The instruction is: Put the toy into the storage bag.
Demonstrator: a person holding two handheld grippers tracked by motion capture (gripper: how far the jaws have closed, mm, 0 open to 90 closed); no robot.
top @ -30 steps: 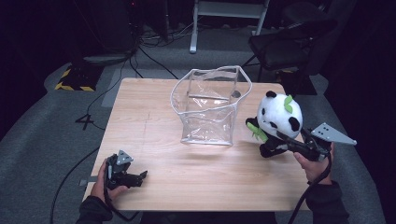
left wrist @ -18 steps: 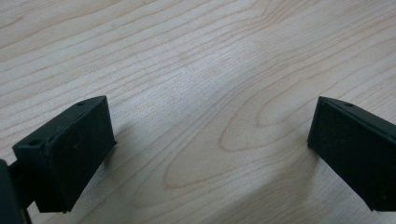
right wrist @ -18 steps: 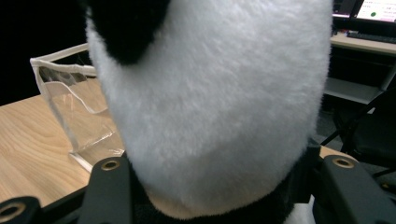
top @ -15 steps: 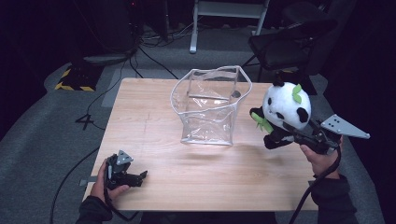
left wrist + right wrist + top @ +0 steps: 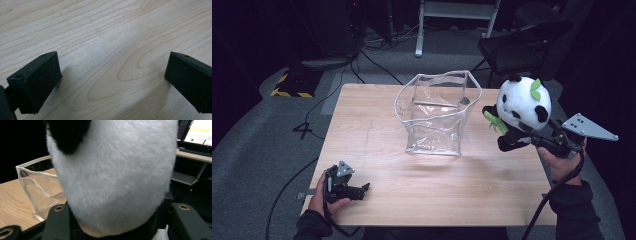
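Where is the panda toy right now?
In the high view the panda toy is at the right, held up off the table in the right tool, just right of the clear plastic bag.

a light wooden tabletop [image 5: 422, 175] stands on grey carpet [image 5: 257, 150]. behind it, a black chair [image 5: 524, 47] sits at the far right, near a white metal frame [image 5: 457, 15]. black cables [image 5: 372, 55] run across the floor, and a yellow-and-black striped plate [image 5: 289, 92] lies at far left. a lit monitor [image 5: 197, 131] glows.
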